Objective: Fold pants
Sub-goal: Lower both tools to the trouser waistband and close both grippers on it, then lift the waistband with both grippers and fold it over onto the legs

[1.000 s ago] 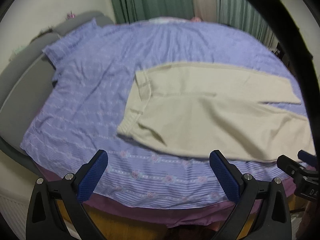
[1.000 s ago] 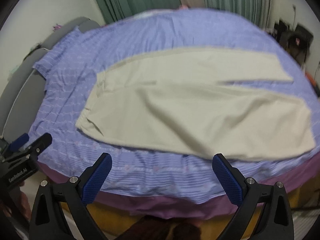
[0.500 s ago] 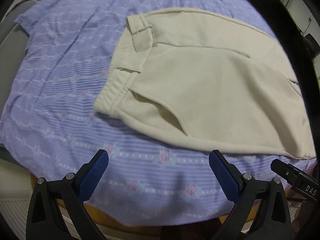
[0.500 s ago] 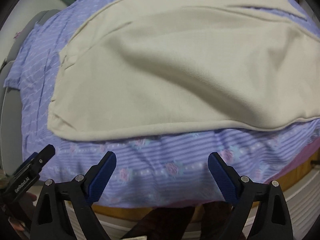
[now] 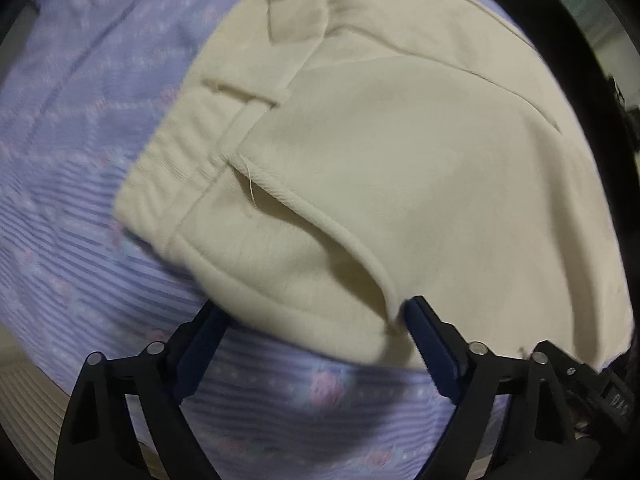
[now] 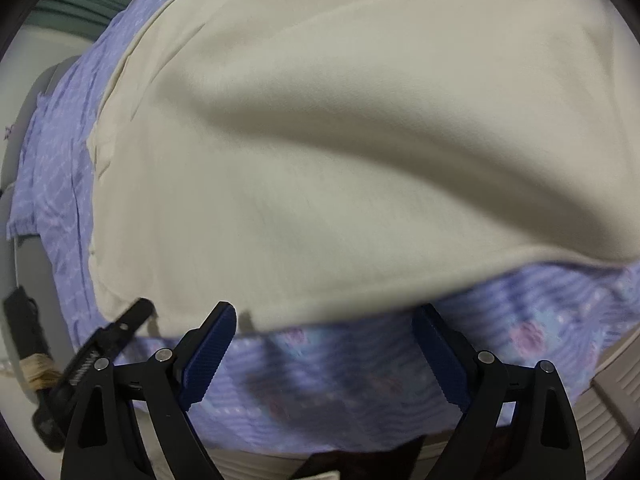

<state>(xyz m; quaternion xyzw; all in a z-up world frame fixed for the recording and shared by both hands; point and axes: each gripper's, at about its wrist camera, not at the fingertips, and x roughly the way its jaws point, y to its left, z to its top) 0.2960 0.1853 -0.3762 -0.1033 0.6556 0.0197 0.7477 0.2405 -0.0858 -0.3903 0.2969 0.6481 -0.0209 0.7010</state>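
Note:
Cream pants (image 5: 400, 160) lie flat on a bed with a purple striped floral sheet (image 5: 80, 160). In the left wrist view I see the waistband, belt loops and a side pocket opening. My left gripper (image 5: 316, 320) is open, its blue pads at either side of the near edge of the pants below the pocket. My right gripper (image 6: 324, 320) is open at the near edge of the pant leg (image 6: 360, 160), which fills that view. The left gripper also shows at the lower left of the right wrist view (image 6: 108, 336).
The sheet (image 6: 360, 380) hangs over the bed's front edge just under both grippers. A grey headboard (image 6: 24, 140) lies at the left. Green curtains (image 6: 76, 4) hang beyond the bed.
Both grippers have moved forward and down from well back of the bed to the near edge of the pants. Both have stayed open.

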